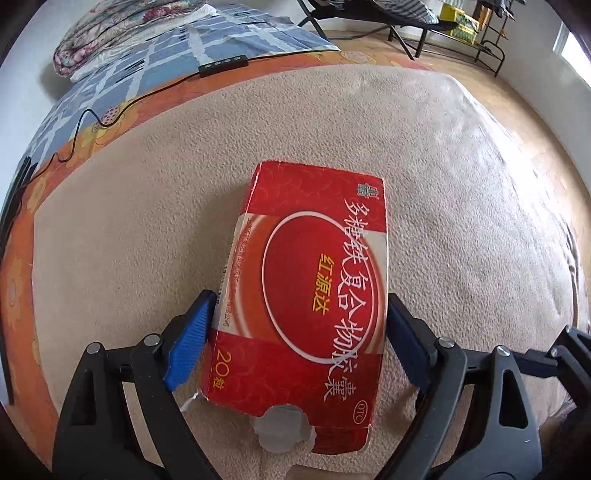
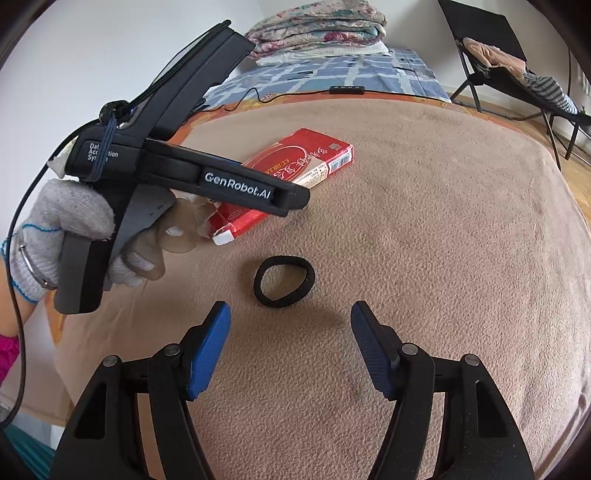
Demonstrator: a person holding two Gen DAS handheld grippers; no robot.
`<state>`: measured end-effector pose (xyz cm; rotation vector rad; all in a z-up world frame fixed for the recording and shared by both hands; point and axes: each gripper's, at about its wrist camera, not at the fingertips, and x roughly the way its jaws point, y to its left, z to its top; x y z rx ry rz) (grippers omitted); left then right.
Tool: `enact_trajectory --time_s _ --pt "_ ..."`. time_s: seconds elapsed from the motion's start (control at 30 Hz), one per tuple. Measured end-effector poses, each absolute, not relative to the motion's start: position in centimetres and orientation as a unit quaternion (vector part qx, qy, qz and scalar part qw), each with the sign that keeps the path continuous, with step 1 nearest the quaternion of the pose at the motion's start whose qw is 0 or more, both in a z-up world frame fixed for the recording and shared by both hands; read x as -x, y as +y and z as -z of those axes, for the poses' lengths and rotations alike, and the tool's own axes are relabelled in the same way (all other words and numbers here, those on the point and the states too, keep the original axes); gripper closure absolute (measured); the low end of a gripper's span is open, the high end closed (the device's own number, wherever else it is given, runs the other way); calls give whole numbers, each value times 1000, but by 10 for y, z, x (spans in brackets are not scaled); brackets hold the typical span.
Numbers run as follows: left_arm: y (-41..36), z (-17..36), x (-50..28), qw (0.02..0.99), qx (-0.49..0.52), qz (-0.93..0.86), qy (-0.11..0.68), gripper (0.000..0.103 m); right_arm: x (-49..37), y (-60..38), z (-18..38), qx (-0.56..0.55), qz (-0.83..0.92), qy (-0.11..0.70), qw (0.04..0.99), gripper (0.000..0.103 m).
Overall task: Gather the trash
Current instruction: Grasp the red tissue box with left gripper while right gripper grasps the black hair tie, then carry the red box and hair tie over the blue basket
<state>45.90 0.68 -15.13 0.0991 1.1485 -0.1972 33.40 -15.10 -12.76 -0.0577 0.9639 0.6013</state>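
A red medicine box (image 1: 314,280) with white and yellow lettering lies flat on the tan blanket (image 1: 129,240), its near end torn open. My left gripper (image 1: 301,297) straddles it, one blue pad pressed against each long side. In the right wrist view the same box (image 2: 310,158) shows under the left gripper's black body (image 2: 236,184), which a gloved hand (image 2: 62,225) holds. A black hair tie (image 2: 284,280) lies on the blanket just ahead of my right gripper (image 2: 290,308). That gripper is open and holds nothing.
Beyond the blanket is a blue checked sheet (image 2: 332,74) with folded quilts (image 2: 317,33) at its head. A black cable and controller (image 1: 223,65) run along the blanket's orange border. A folding chair (image 2: 517,74) with clothes stands on the wooden floor at right.
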Motion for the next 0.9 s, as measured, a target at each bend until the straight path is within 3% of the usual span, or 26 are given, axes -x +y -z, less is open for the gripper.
enact_trajectory --time_s 0.2,0.3,0.37,0.43,0.57,0.9 --pt "13 147 -467 843 -22 74 533 15 -342 -135 133 47 -279 457 843 37" --pt "19 148 -462 845 -24 65 530 16 -340 -130 135 74 -261 449 852 58" --pt "27 147 -456 848 -18 57 527 16 -338 -131 135 80 -259 444 854 79" --pt "38 145 -449 850 -3 48 525 16 -339 -137 133 61 -265 448 851 91" --pt "53 136 -427 855 5 35 517 16 -335 -146 126 48 -252 444 859 97" --pt "57 104 -355 865 -1 43 500 16 -314 -166 99 22 -247 431 867 97"
